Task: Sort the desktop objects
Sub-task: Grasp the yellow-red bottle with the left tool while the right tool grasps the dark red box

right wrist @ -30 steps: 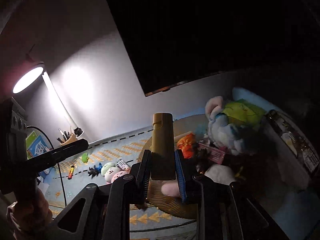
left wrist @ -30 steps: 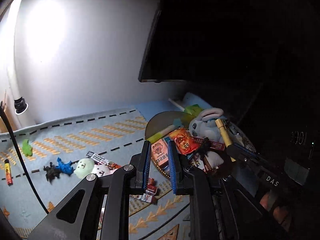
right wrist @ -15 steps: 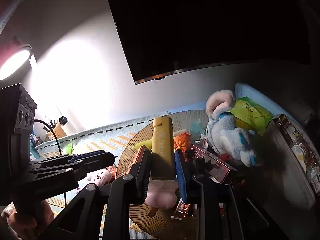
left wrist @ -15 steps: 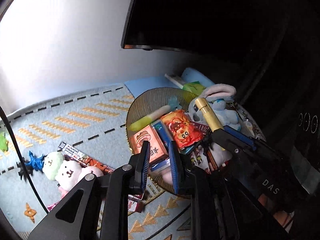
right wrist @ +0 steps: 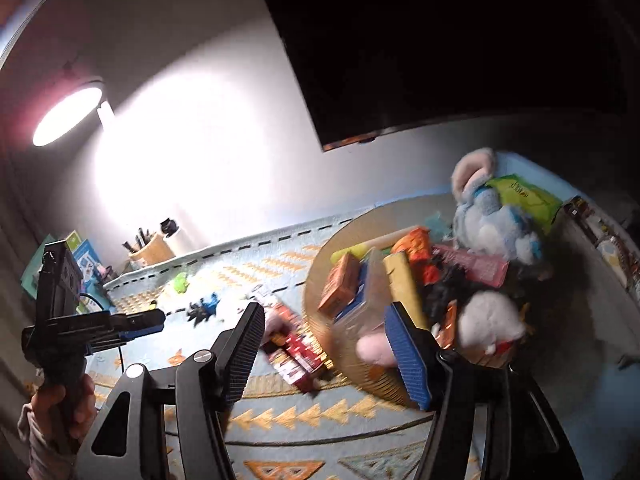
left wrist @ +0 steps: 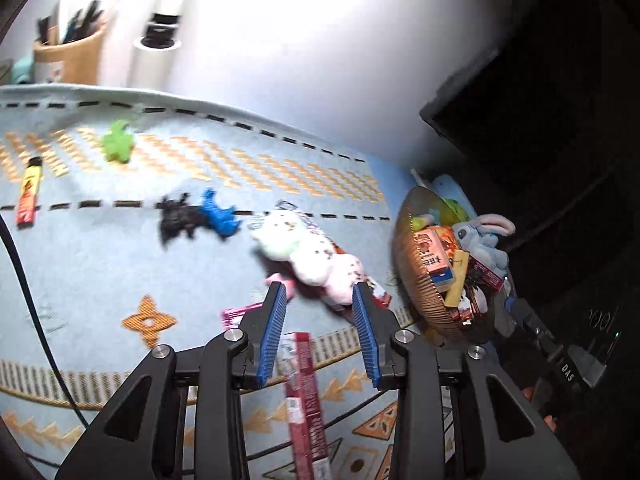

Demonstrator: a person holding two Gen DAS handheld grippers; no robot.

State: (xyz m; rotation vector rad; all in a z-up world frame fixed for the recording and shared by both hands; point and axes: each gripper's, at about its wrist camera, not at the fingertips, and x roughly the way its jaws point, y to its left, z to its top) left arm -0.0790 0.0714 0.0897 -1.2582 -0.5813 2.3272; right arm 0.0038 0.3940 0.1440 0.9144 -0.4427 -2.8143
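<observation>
My left gripper [left wrist: 320, 296] is open and empty above the blue patterned mat, just short of a row of soft round plush toys [left wrist: 308, 252]. A red snack packet [left wrist: 306, 396] lies under it. My right gripper [right wrist: 326, 312] is open and empty beside the woven basket [right wrist: 348, 360]. A mustard-yellow stick [right wrist: 402, 284] lies in the basket among snack boxes, next to a blue plush rabbit [right wrist: 488, 216]. The basket also shows in the left wrist view [left wrist: 416, 288], with the yellow stick [left wrist: 456, 280] in it.
On the mat lie a black toy [left wrist: 176, 220], a blue toy [left wrist: 218, 216], a green toy [left wrist: 118, 146] and an orange-red stick [left wrist: 29, 192]. A pen cup [left wrist: 66, 54] and lamp base stand at the back wall. A dark monitor [right wrist: 440, 40] hangs above the basket.
My right gripper has opened and let the yellow stick go into the basket. My left gripper has opened and swung left from the basket to the plush toys on the mat.
</observation>
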